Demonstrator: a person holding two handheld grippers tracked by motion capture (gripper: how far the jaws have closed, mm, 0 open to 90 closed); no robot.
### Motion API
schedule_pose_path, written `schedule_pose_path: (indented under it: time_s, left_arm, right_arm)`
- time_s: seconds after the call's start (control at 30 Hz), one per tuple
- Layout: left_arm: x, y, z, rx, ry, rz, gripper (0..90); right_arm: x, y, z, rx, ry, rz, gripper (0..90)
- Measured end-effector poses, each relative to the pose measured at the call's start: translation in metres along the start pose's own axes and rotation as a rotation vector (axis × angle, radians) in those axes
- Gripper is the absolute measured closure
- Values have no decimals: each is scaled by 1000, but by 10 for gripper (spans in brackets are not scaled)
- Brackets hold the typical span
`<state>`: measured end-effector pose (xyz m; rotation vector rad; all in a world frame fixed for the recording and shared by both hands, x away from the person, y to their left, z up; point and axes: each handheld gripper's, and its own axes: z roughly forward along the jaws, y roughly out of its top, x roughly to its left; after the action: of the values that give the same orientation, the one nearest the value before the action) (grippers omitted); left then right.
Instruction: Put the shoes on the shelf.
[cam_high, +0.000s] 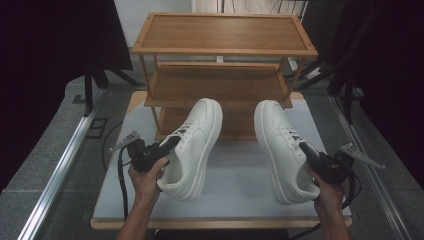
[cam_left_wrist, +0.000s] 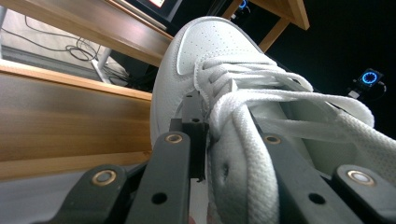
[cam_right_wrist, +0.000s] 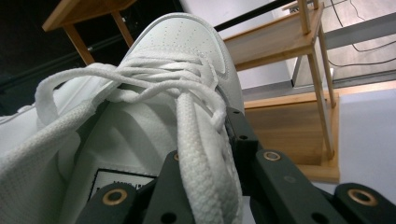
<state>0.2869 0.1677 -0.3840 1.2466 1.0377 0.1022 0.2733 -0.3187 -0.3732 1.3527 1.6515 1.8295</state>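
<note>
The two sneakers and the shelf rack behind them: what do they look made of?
Left sneaker and right sneaker: smooth white leather or a synthetic lookalike, matte, with punched holes on the toe; the woven laces look like cotton or polyester. Shelf rack: light brown wood or bamboo with visible grain and a faint satin sheen, possibly veneer.

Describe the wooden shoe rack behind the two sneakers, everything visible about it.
The shoe rack is light brown wood, three open tiers with raised edges, on slim square legs. It stands upright at the far end of the white table, and the shelves in view look bare. Its bottom tier is partly hidden behind the toes of the left sneaker and right sneaker, which are held up in front of it; whether they touch it cannot be told.
</note>
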Motion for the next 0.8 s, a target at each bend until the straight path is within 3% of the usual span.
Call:
schedule_pose_path:
  time_s: [0.33,0.8]
  left_arm:
    - [2,8,5,-11,0,-5,808]
    - [1,31,21,-36,-4,-3,809]
  right_arm:
    - [10,11,10,-14,5,1,833]
    - [25,34,29,-18,10,-8,832]
